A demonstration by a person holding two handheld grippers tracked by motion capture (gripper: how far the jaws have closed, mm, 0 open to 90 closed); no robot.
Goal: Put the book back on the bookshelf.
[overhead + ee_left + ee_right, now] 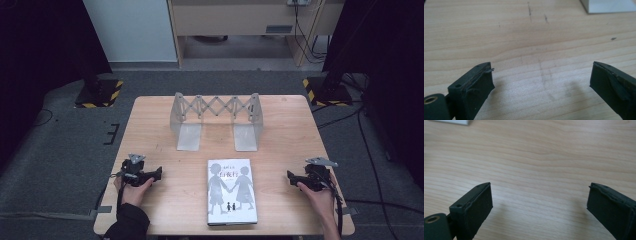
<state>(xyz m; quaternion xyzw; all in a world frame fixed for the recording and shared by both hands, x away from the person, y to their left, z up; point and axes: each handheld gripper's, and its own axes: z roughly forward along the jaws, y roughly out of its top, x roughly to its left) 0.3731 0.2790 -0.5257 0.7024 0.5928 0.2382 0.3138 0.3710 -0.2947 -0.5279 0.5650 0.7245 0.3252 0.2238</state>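
A book (231, 191) with a pale cover and two grey silhouette figures lies flat near the table's front edge, in the middle. Behind it stands a grey metal expandable book rack (216, 119) with two upright ends and a scissor lattice between them. My left gripper (159, 173) rests on the table left of the book, held by a hand, jaws pointing right. My right gripper (290, 177) sits on the table right of the book, jaws pointing left. In the left gripper view the gripper (541, 77) is open over bare wood. The right gripper (539, 196) is open too, nothing between its jaws.
The wooden table (150, 120) is bare apart from these things. A corner of the rack's base plate (607, 6) lies ahead of the left gripper, and a pale edge (451, 122) ahead of the right one. Grey carpet, cables and striped stand bases surround the table.
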